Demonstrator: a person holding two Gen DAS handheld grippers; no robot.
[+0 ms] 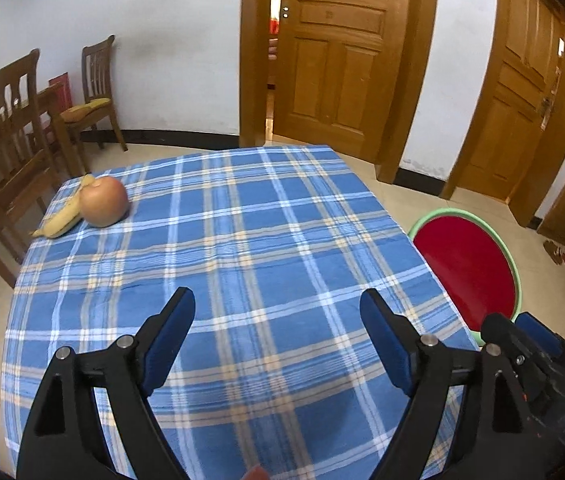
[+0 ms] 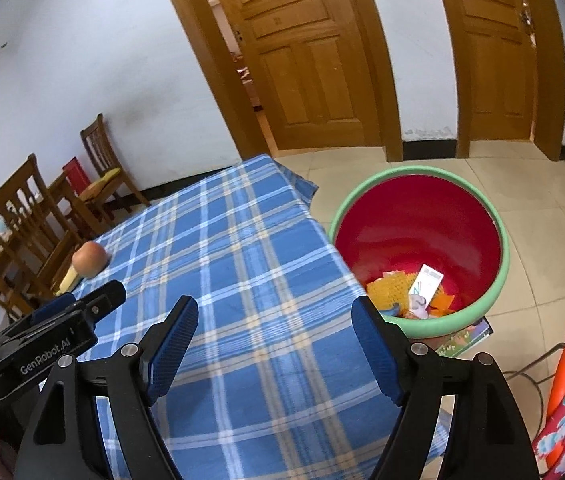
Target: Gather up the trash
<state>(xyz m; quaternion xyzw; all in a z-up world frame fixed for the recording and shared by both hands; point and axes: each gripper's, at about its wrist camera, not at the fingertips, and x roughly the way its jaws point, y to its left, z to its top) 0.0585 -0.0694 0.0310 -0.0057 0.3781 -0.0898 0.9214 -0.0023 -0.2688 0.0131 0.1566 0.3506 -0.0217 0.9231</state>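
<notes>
Both hand-held grippers — left (image 1: 278, 340) and right (image 2: 274, 344) — hang released and empty over the desk (image 1: 242, 220). The bin (image 2: 500, 240) on the floor beside the desk already holds scraps (image 2: 406, 292). Only a banana peel (image 1: 62, 216), touching an apple (image 1: 104, 202), lies at the desk's far corner — likely next, needing a long reach and a pinch clear of the apple.

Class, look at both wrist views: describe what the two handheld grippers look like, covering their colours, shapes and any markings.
Both the left gripper and the right gripper have black angular frames with triangular cut-outs and round silver pins at the joints. Each carries two flat fingers faced with ribbed blue pads. In the right wrist view, the left gripper's black body bears white lettering reading GenRobot.AI. No cables or sleeves show.
</notes>
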